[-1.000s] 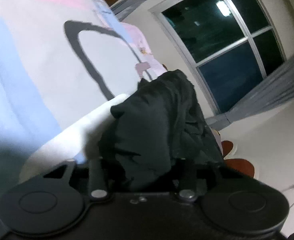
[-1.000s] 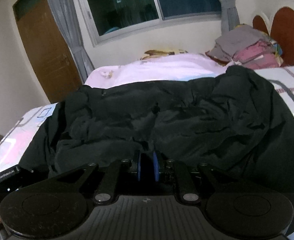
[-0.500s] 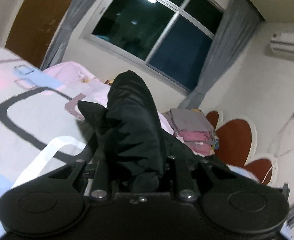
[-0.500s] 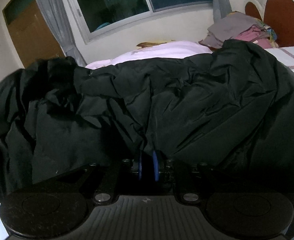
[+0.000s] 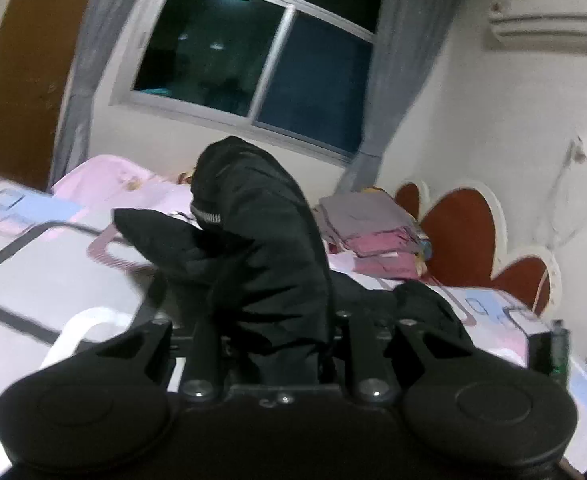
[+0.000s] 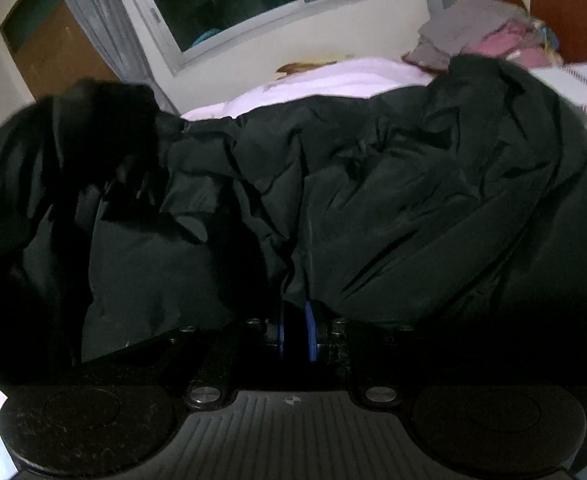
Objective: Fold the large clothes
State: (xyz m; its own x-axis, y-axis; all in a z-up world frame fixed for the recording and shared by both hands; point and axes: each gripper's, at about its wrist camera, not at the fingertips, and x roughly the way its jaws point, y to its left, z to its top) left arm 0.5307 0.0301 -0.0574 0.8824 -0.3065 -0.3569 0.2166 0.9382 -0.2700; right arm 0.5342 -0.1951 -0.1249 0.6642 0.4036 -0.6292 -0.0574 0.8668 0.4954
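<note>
A large black jacket (image 6: 373, 200) lies spread over the bed and fills the right wrist view. My right gripper (image 6: 294, 312) is shut on a fold of its near edge, blue pads pinching the cloth. My left gripper (image 5: 269, 344) is shut on another part of the black jacket (image 5: 261, 248), which stands bunched up between its fingers and hides the fingertips. The lifted bunch shows at the left of the right wrist view (image 6: 93, 132).
The bed has a patterned sheet (image 5: 45, 264) and a pink blanket (image 6: 333, 80) at the far side. A stack of folded clothes (image 5: 373, 232) sits by the red headboard (image 5: 461, 240). A window (image 5: 253, 52), curtains and a brown door (image 5: 25, 72) stand behind.
My left gripper has swung up and turned level, carrying the bunched jacket part toward the right. The right gripper has stayed shut on the near edge while the cloth rose at its left.
</note>
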